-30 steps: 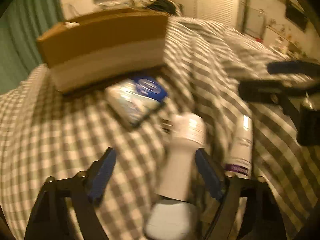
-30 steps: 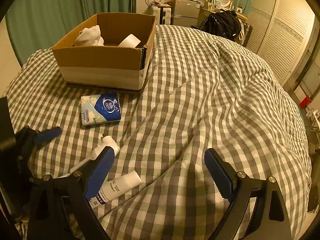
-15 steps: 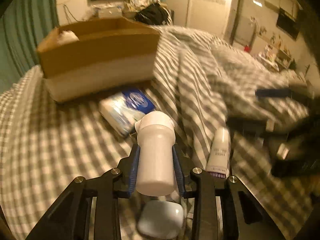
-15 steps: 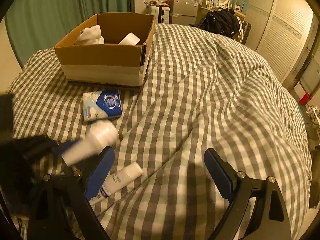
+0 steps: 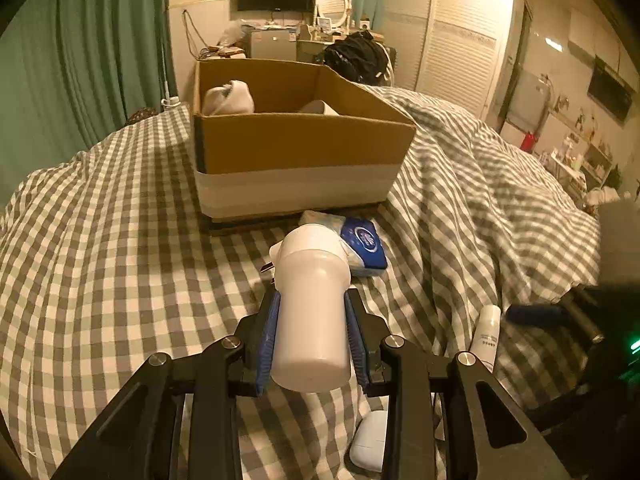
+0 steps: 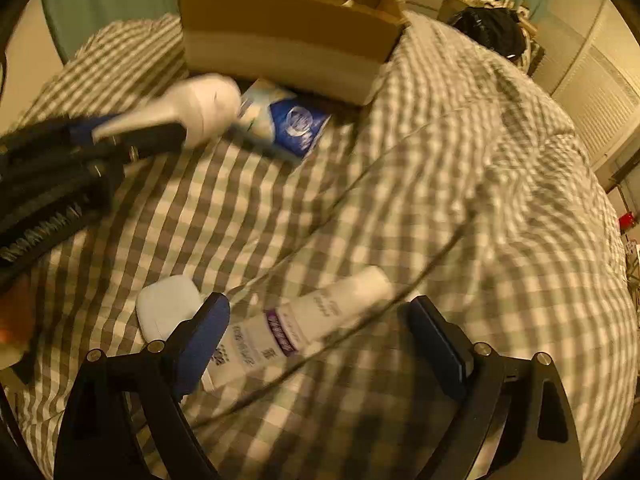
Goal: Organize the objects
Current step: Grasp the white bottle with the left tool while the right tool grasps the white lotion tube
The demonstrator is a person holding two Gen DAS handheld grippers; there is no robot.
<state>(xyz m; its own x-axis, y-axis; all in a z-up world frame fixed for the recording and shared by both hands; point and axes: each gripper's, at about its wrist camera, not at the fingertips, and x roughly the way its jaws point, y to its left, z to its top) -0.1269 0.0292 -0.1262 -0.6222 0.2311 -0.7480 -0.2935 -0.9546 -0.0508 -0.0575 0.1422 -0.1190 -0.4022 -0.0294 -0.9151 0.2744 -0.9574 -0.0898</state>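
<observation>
The left gripper [image 5: 311,330] is pinching a white bottle [image 5: 311,312] between its blue pads, holding it clear above the checked bedspread [image 5: 120,260], cap pointing toward the cardboard box [image 5: 296,148] where a white bundle [image 5: 229,98] is lying. The right gripper [image 6: 320,344] is hanging with its fingers spread wide over a white tube [image 6: 304,328] lying on the bedspread. A white case [image 6: 168,308] is sitting just beside that tube, and a blue tissue pack [image 6: 288,120] is lying near the front of the box.

Black hand-held gripper [image 5: 312,320] — blue pads, silver screws
</observation>
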